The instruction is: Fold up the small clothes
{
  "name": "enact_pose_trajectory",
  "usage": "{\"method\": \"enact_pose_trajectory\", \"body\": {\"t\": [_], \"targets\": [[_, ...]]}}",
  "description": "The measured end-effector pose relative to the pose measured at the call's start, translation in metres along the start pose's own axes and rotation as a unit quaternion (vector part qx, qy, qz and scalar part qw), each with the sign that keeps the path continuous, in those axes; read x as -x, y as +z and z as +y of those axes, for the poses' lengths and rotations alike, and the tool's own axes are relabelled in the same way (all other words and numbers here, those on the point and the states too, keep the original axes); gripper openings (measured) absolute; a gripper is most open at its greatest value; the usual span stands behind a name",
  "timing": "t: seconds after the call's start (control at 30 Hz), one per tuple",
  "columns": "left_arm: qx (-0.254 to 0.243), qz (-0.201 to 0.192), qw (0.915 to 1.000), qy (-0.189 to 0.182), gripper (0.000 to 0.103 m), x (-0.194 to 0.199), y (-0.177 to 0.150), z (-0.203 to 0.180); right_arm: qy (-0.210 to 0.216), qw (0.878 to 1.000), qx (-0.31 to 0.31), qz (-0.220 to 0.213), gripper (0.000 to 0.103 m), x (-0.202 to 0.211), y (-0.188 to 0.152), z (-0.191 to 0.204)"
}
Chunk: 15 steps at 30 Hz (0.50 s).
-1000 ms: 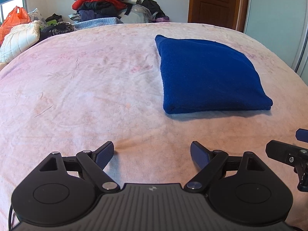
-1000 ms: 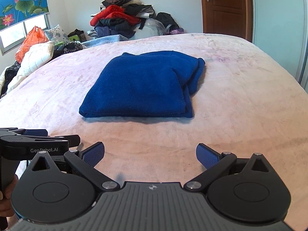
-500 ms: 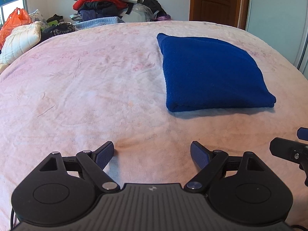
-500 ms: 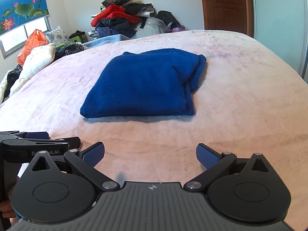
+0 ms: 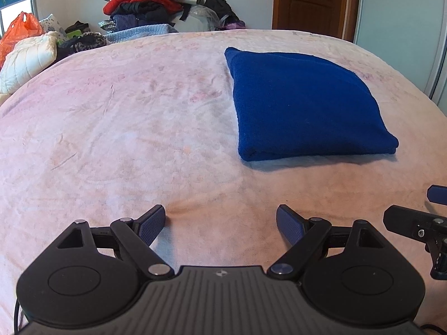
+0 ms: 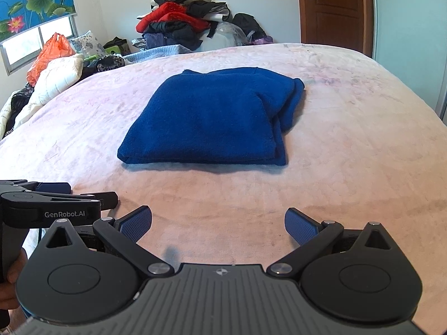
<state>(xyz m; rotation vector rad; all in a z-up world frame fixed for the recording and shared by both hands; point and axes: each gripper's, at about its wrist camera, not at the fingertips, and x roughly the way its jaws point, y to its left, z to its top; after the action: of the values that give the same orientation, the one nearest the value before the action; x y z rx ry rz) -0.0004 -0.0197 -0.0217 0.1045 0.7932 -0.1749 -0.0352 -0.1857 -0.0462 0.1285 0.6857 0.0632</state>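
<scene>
A dark blue garment (image 5: 304, 103) lies folded into a thick rectangle on the pink bed cover (image 5: 125, 128). In the right wrist view the garment (image 6: 215, 117) lies straight ahead, with layered edges on its right side. My left gripper (image 5: 220, 224) is open and empty, low over the bed, short of the garment and to its left. My right gripper (image 6: 218, 226) is open and empty, near the bed's front, short of the garment. The left gripper's body (image 6: 50, 203) shows at the left of the right wrist view.
A heap of clothes (image 5: 151, 2) stands beyond the far edge of the bed. A white quilted pillow (image 5: 28, 58) and an orange bag (image 5: 16, 33) lie at the far left. A brown door (image 5: 307, 2) is at the back right.
Both grippers have drifted slightly, so the garment sits a little differently in each view. Both stay open and empty. The garment has not moved.
</scene>
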Motion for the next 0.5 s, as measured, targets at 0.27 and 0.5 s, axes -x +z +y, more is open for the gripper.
{"method": "enact_pose_trajectory", "body": {"t": [0.27, 0.5], "targets": [[-0.006, -0.003, 1.0000, -0.002, 0.087, 0.0007, -0.0004, -0.0017, 0.003, 1.000, 0.002, -0.001, 0.102, 0.0003, 0.0002, 0.0000], [-0.006, -0.003, 1.0000, -0.005, 0.087, 0.0009, -0.0006, -0.0019, 0.004, 1.000, -0.001, -0.002, 0.103, -0.0002, 0.0002, -0.0005]]}}
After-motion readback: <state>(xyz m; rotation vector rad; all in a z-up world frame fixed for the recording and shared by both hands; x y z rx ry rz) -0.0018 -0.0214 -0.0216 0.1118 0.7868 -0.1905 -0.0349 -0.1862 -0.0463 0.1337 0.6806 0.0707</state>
